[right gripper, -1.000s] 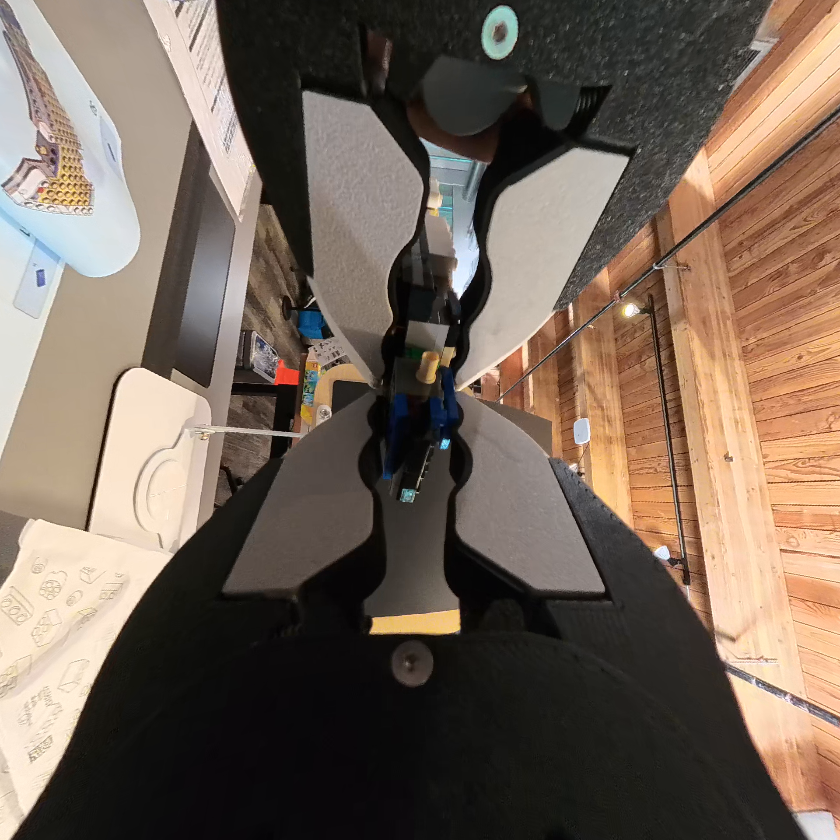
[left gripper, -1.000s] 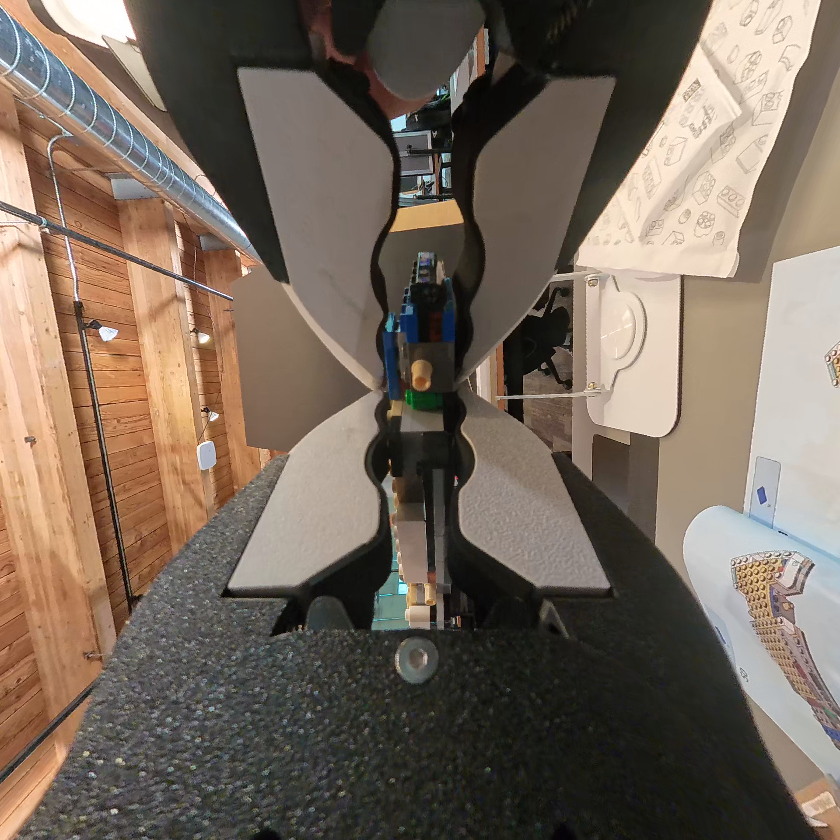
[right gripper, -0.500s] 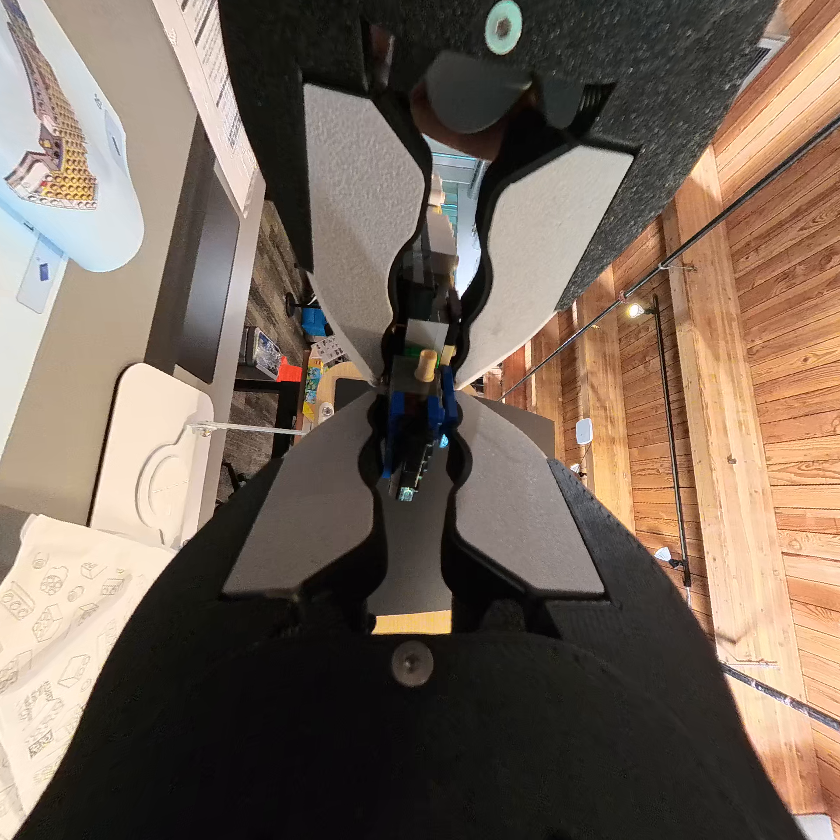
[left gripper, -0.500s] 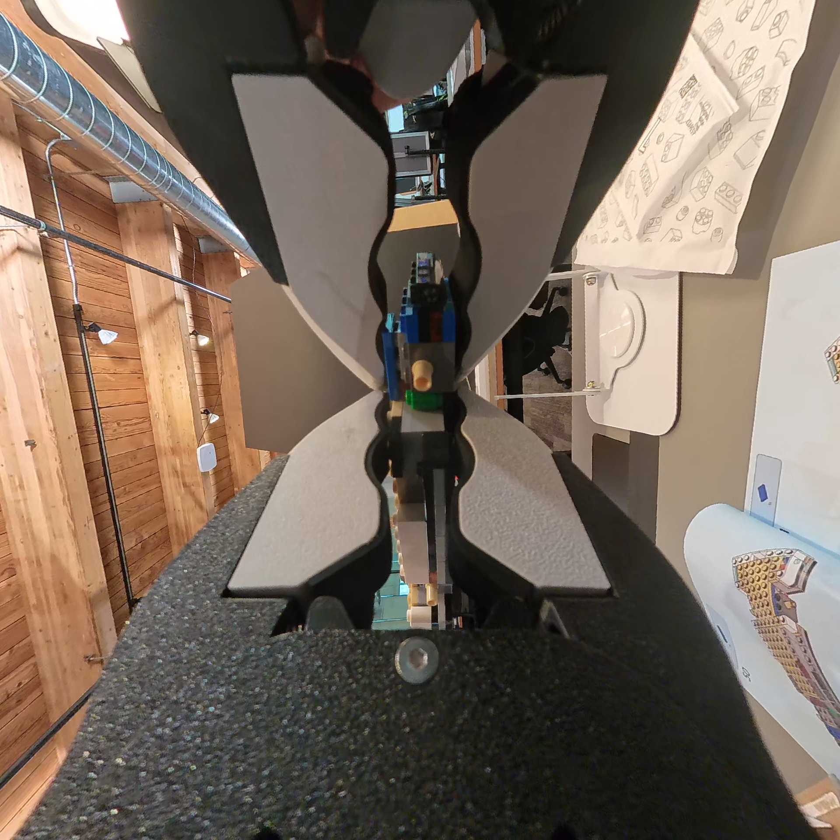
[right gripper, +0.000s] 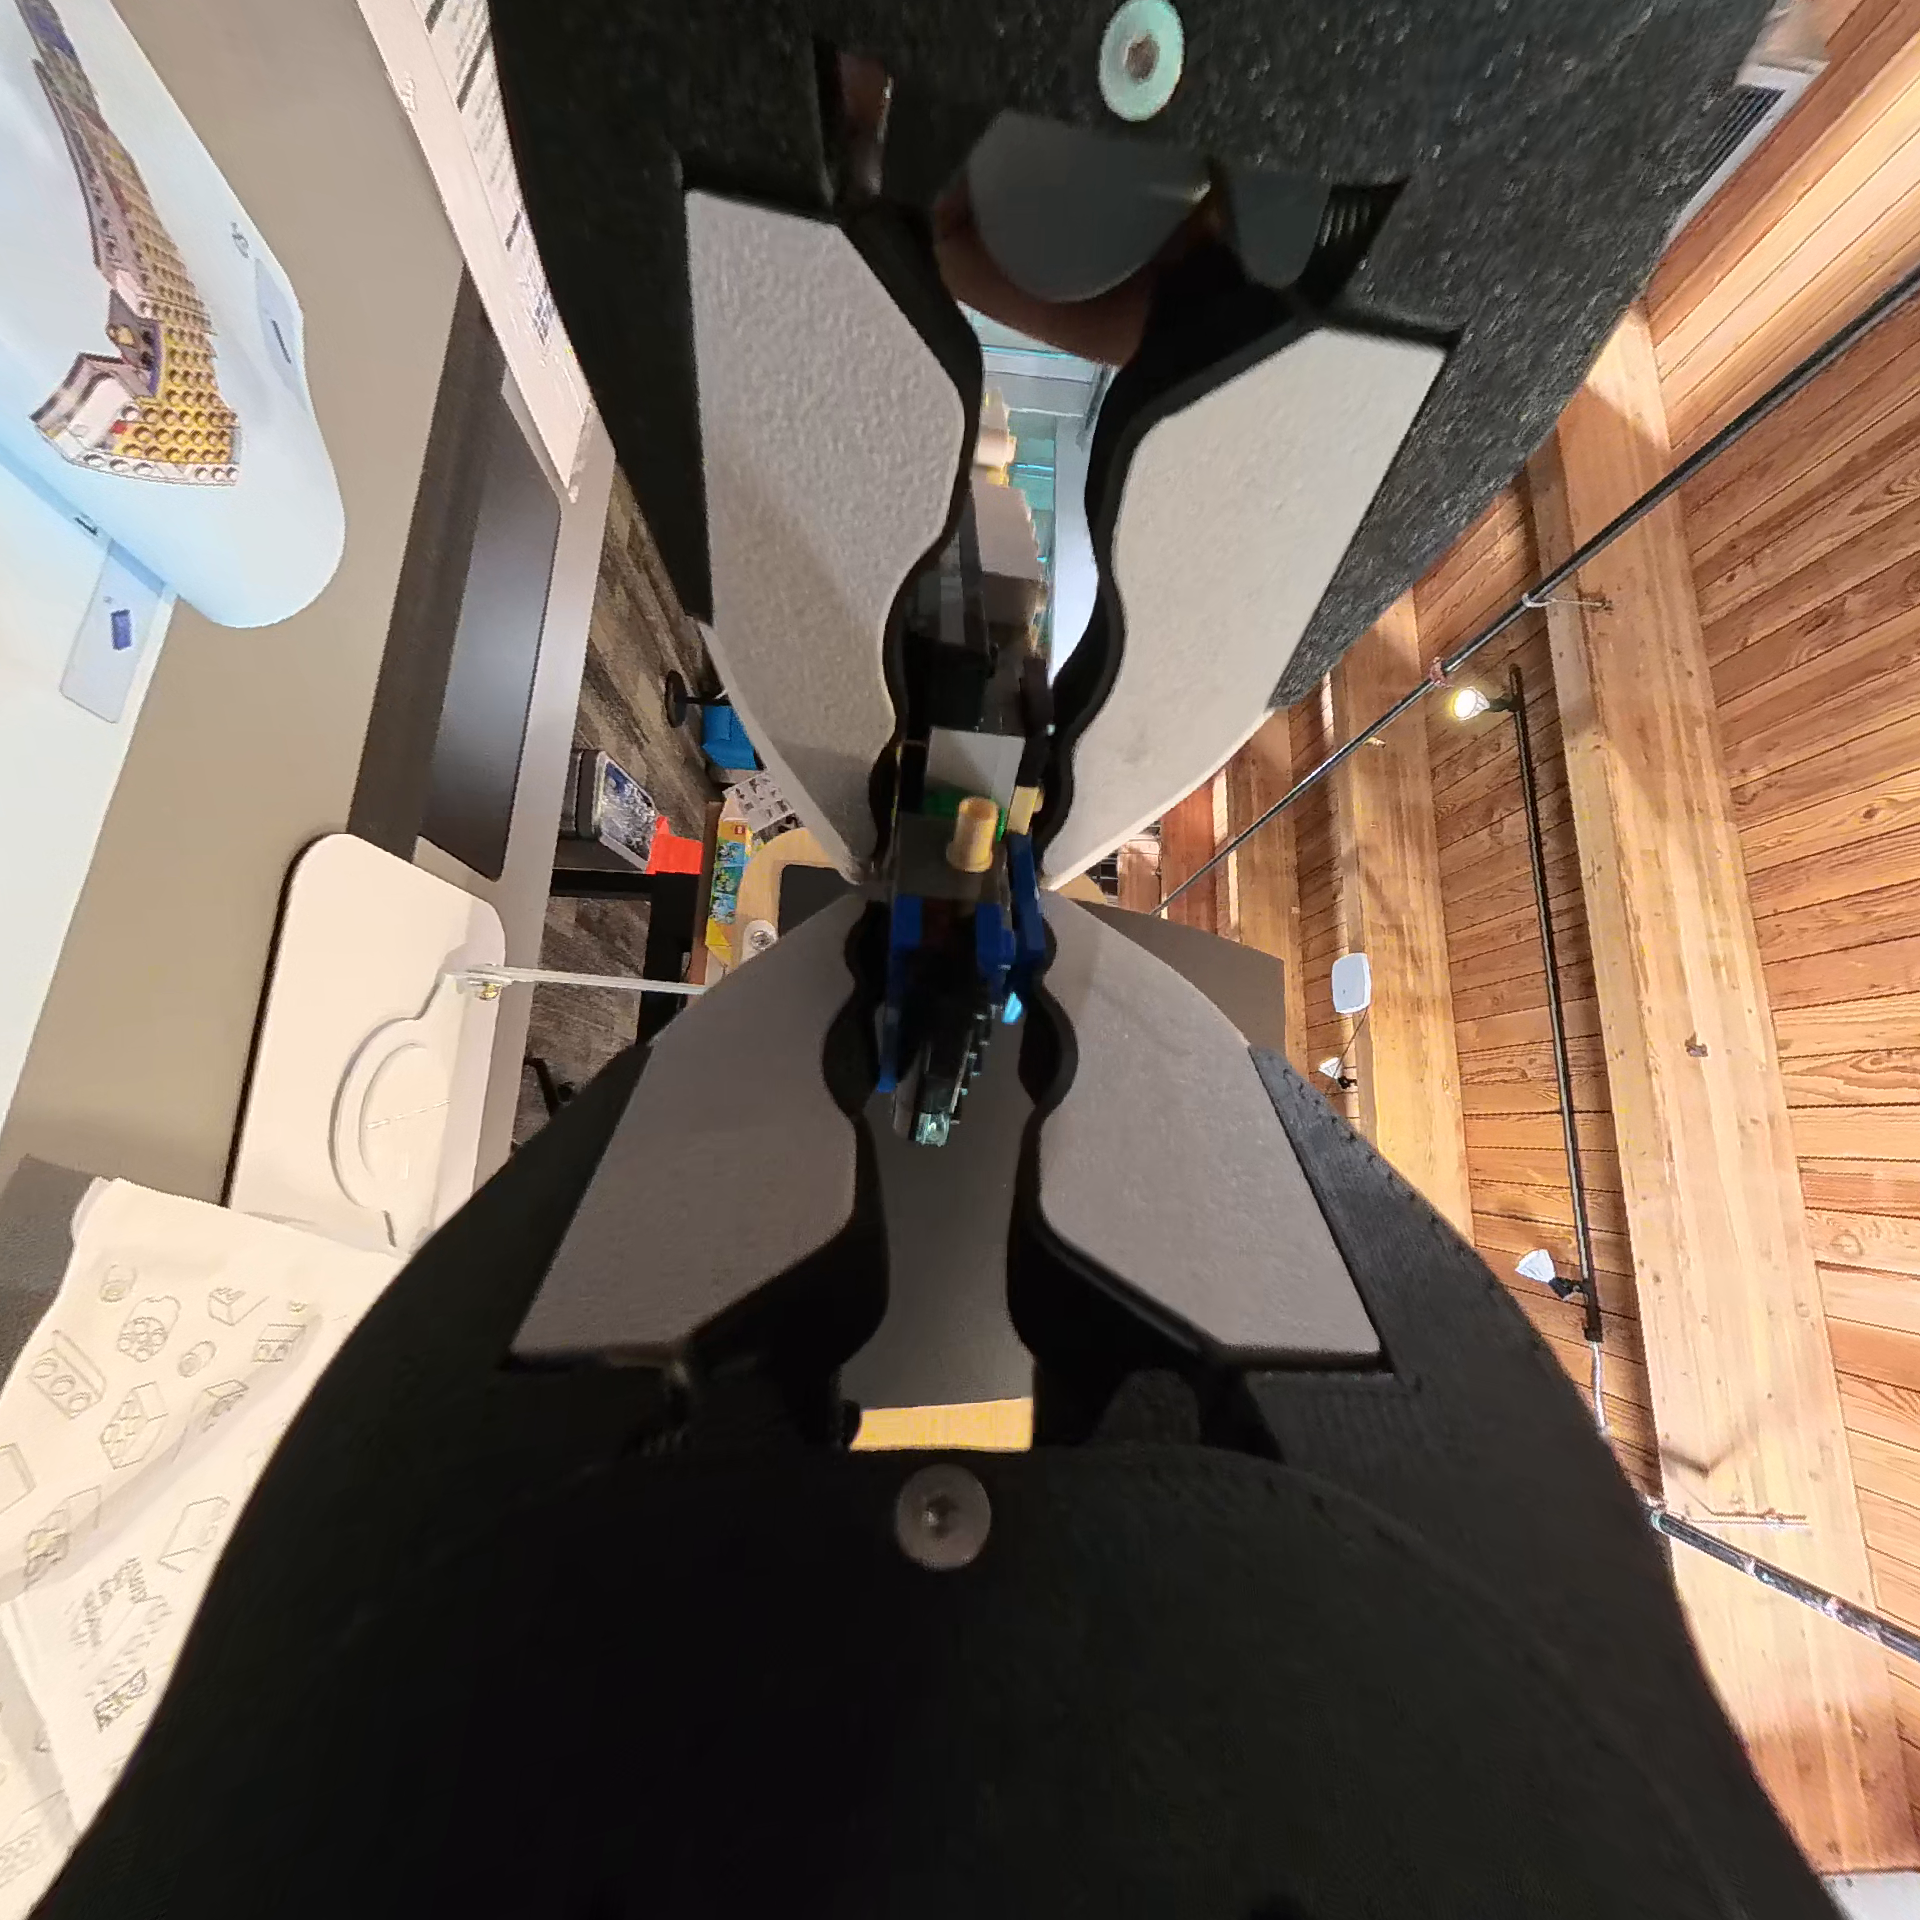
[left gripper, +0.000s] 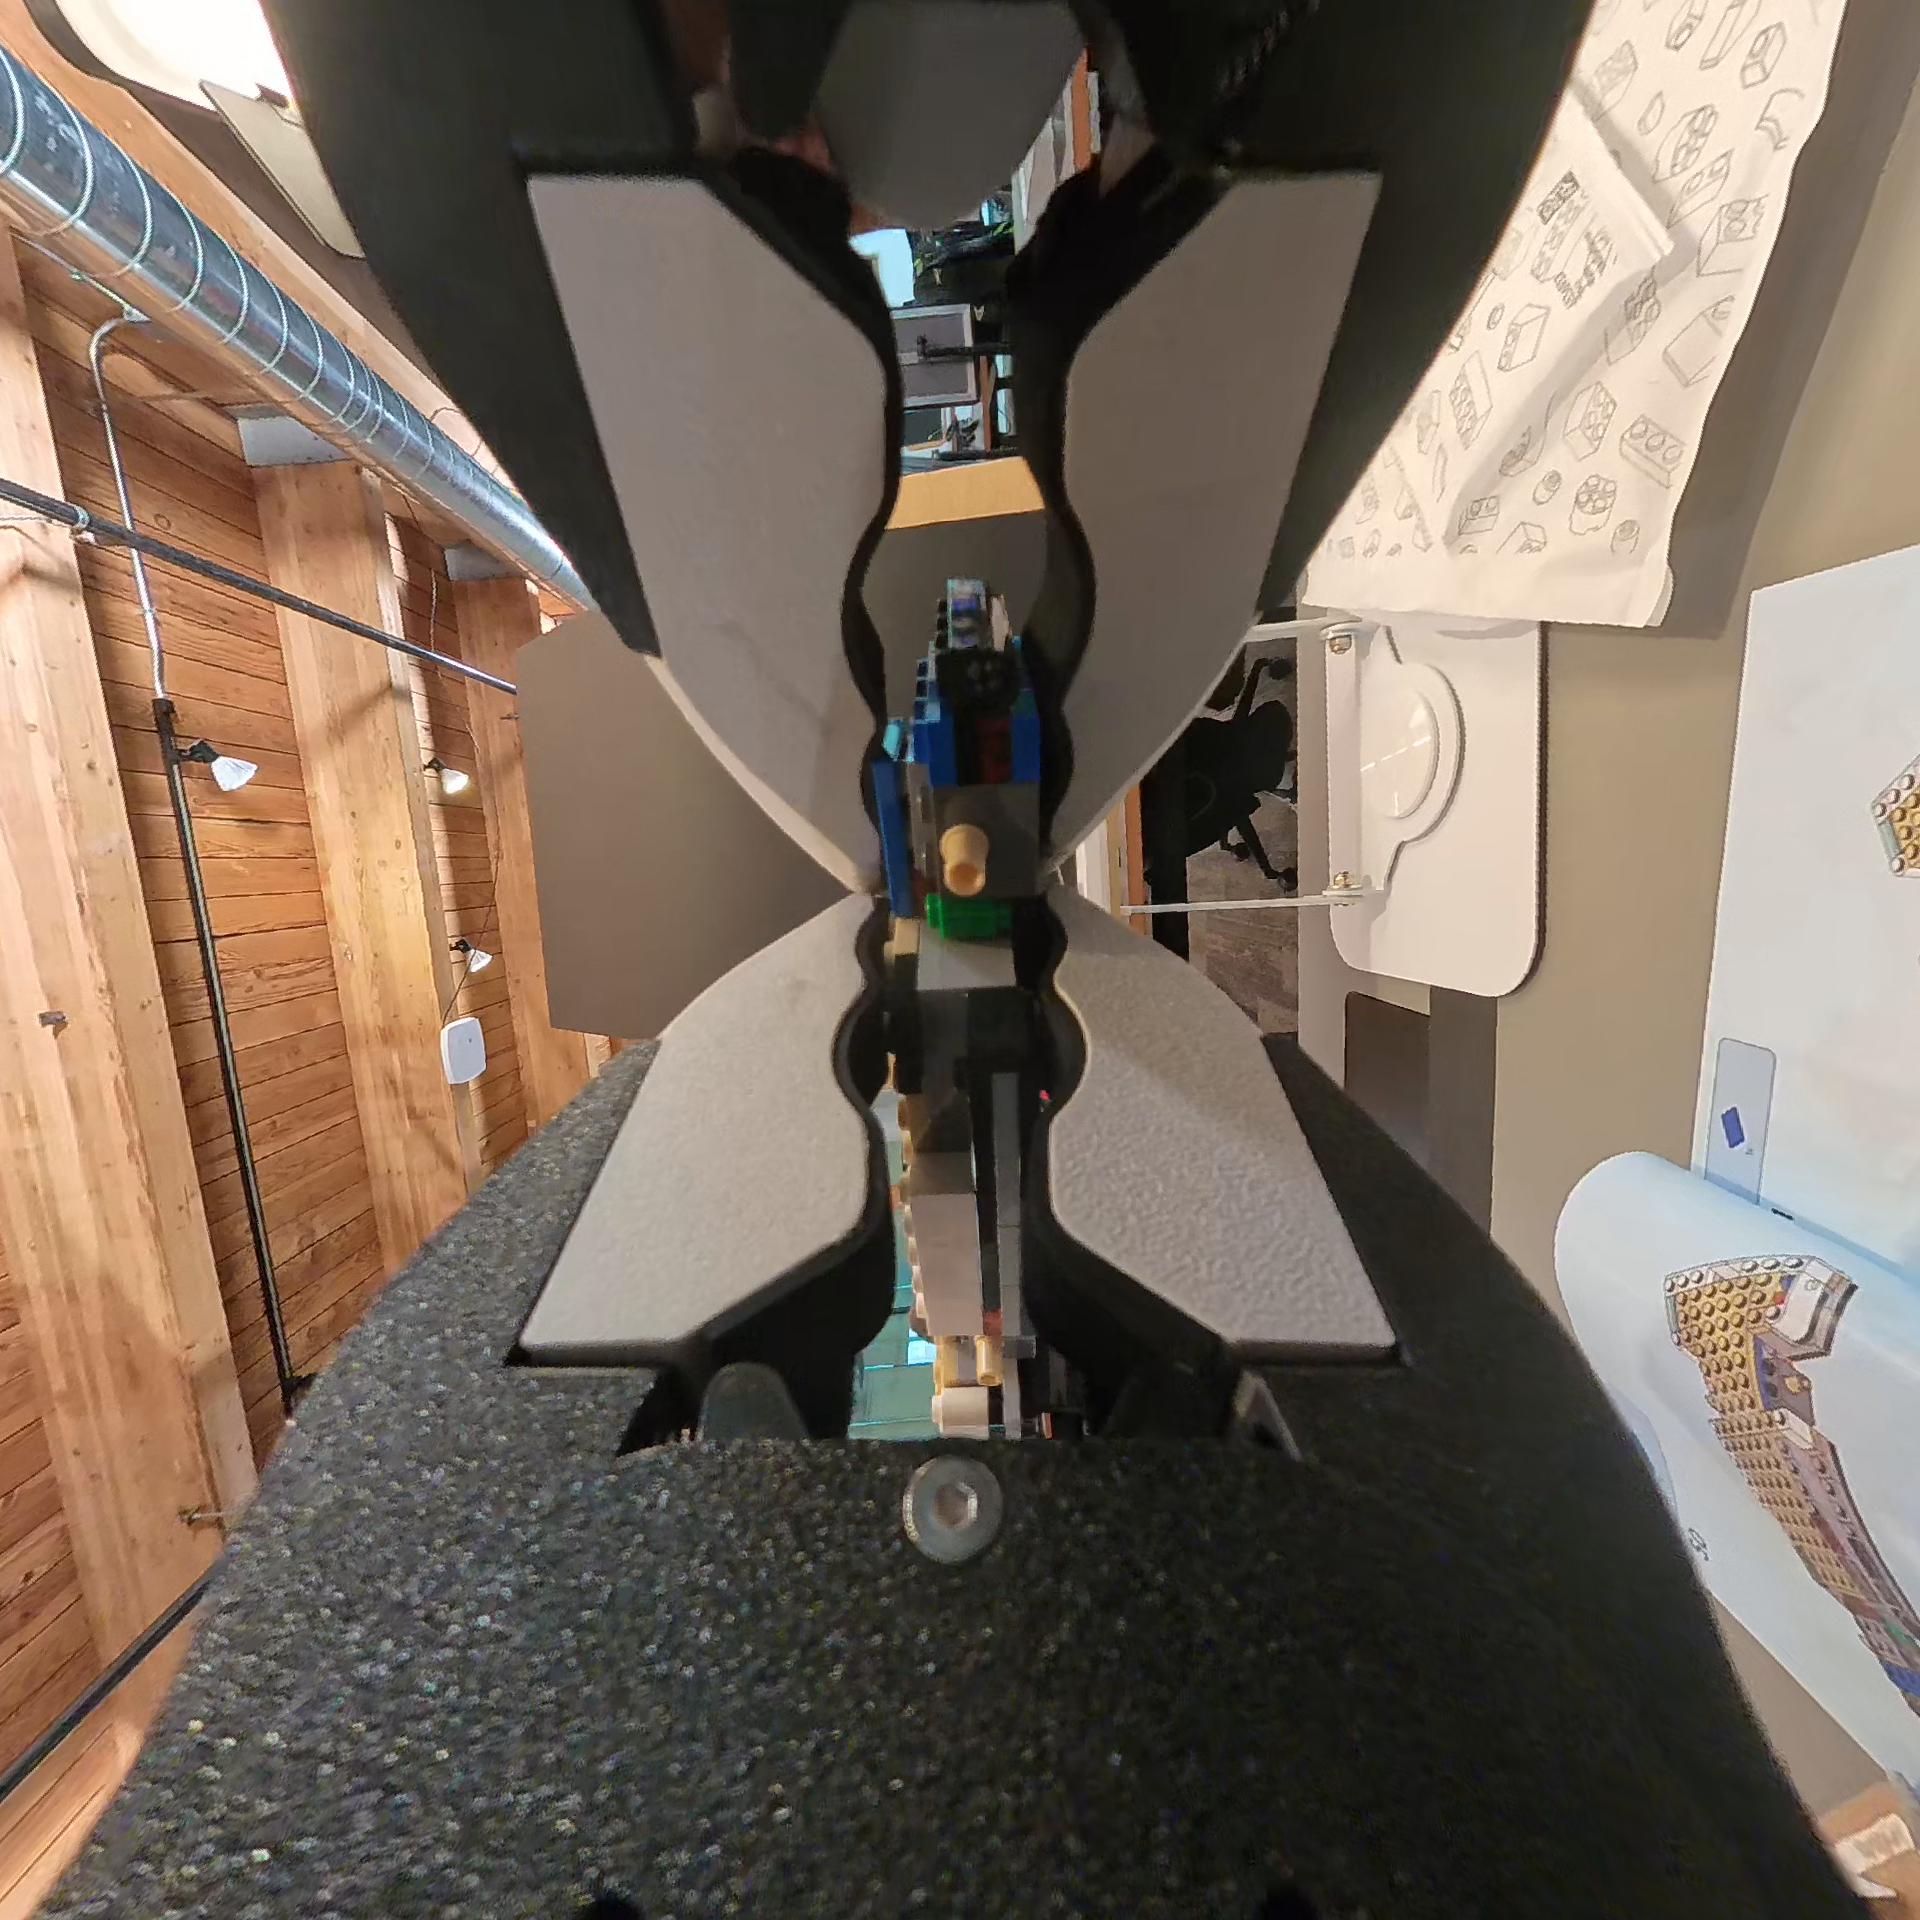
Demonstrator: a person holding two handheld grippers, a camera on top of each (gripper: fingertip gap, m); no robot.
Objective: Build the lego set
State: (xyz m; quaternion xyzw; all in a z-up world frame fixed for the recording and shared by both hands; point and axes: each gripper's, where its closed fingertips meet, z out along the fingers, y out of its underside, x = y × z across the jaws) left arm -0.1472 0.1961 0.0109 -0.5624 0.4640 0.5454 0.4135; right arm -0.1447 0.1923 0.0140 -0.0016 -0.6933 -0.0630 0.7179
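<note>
The left gripper [left gripper: 961, 1039] and the right gripper [right gripper: 956, 997] met tip to tip at the centre of each frame, each narrowly closed with its wavy pads pressed on opposite ends of one long toy-brick model [left gripper: 961, 831]. In the left wrist view the grey and tan portion ran back between the near fingers [left gripper: 1195, 1143], while the blue and black portion, a tan peg [left gripper: 964, 847] and a green brick [left gripper: 966, 916] sat toward the far gripper. Gripping both ends probably kept the slender build from flexing or splitting. A printed bag with brick drawings [left gripper: 1538, 312] hung at upper right, a building booklet [left gripper: 1766, 1403] at lower right, wooden wall planks [left gripper: 208, 935] at left.
</note>
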